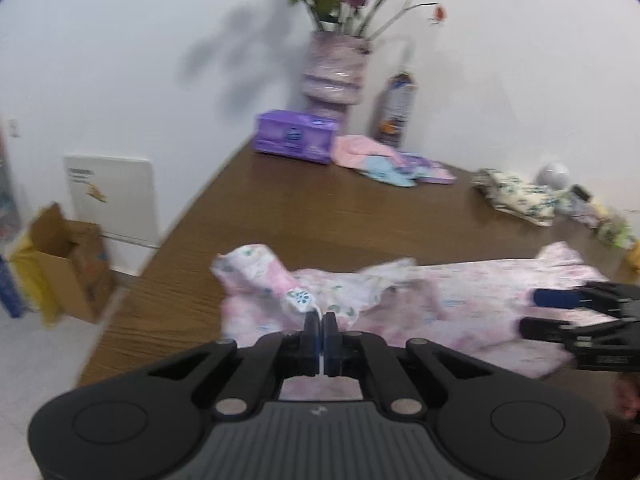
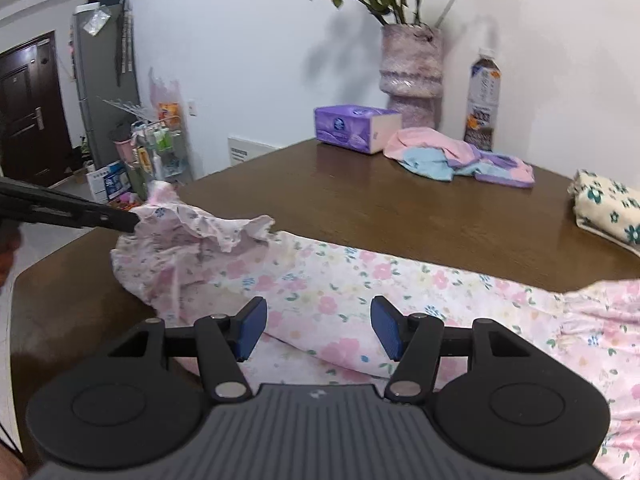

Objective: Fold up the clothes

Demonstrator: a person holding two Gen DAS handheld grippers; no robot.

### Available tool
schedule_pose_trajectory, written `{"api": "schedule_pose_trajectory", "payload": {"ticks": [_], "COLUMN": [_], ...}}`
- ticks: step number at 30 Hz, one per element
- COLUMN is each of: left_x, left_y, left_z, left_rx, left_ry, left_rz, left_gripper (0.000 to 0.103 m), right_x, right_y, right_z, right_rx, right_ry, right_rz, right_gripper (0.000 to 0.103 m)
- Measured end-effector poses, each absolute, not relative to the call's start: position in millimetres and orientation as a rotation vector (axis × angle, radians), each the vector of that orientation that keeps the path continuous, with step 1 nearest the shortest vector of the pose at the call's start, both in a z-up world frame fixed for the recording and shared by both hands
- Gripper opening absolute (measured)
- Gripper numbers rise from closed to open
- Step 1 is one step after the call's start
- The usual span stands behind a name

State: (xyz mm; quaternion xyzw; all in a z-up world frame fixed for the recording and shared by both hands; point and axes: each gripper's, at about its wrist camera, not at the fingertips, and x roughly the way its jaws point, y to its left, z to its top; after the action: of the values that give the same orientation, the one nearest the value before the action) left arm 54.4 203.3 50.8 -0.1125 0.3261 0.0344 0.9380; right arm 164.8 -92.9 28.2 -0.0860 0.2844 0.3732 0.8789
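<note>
- Left wrist view: the left gripper (image 1: 321, 322) has its fingers clenched on a frilled edge of the pink floral garment (image 1: 460, 300) and lifts it — likely to carry that end over for a fold.
- The rest of the garment lies spread along the near side of the wooden desk (image 1: 320, 208), flat enough to fold onto.
- The right gripper (image 2: 318, 330) hovers over the cloth's middle, fingers released and holding nothing — seemingly ready to pin or pinch it.
</note>
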Motion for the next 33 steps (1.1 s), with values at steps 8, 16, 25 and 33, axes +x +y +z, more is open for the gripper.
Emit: {"api": "schedule_pose_trajectory", "payload": {"ticks": [8,16,25,33], "left_x": [61.7,37.8,58.6,56.2], "left_y": [200.8,211.0,234.5,237.8], "left_z": [23.9,47.3,34.8,29.0], "left_rx": [-0.340,-0.377,-0.509,-0.622], "left_ry": [0.740,0.620,0.699,0.679], "left_rz": [0.088,0.157,0.361,0.366], "left_gripper": [0.002,0.042,0.055,0.056], "right_x": [173.6,180.9,180.2,184.8], "right_y": [-113.2,-134.4,-145.7,-164.8], "right_z": [25.6,25.7,28.0,26.9], "right_rx": [-0.119,-0.078,-0.057,-0.017], "right_ry": [0.597,0.593,0.580,0.580], "right_rz": [0.708,0.670,0.679,0.683], "right_gripper": [0.059,0.059,0.059,0.060]}}
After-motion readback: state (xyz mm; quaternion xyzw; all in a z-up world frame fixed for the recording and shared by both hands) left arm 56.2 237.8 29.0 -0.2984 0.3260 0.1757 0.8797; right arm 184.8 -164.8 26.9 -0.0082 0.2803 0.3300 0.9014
